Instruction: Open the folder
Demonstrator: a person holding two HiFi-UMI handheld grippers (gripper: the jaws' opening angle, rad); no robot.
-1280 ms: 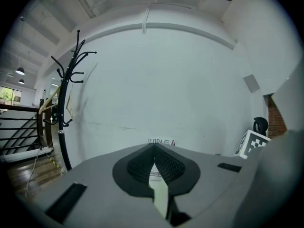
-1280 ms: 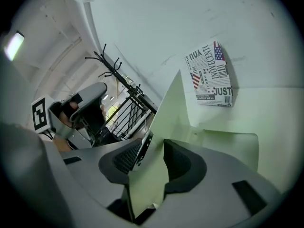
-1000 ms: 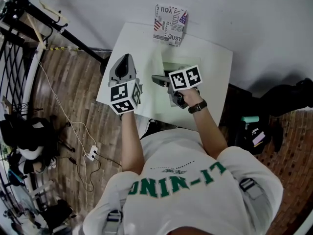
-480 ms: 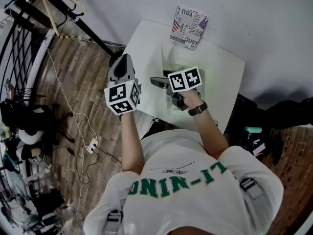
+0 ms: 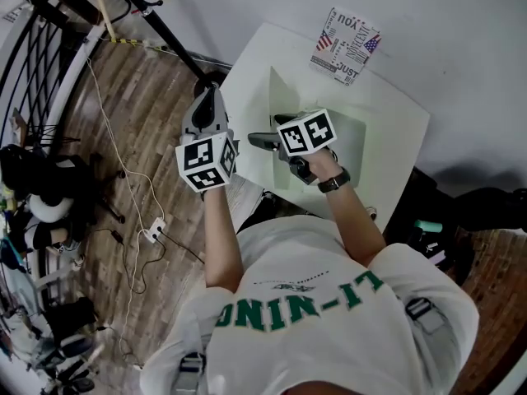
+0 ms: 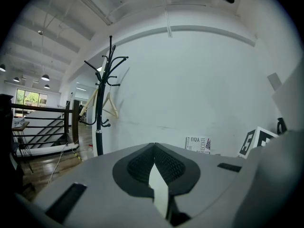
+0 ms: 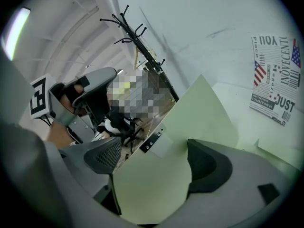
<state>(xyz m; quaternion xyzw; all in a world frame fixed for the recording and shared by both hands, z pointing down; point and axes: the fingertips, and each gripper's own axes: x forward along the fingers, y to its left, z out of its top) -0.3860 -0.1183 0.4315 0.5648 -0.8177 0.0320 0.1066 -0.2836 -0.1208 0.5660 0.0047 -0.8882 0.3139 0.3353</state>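
finding: the right gripper point(image 7: 154, 156) has its jaws set wide, and they have just been opening. the cover point(image 7: 199, 113) of the folder point(image 5: 342, 142) runs between them, but neither pad presses on it. the left gripper point(image 6: 153, 148) has its jaws closed tip to tip, with a thin pale strip nipped low between the pads, judged to be the cover's edge. the folder lies on the table point(image 5: 395, 122), its back flat and its cover raised and tilted on the side toward the left gripper. assessment: the right gripper carries none of the cover, so the lift appears to rest with the left gripper alone. task partly done: the cover is up but not yet laid flat. risk: so thin an edge pinch may slip and let the cover drop shut.
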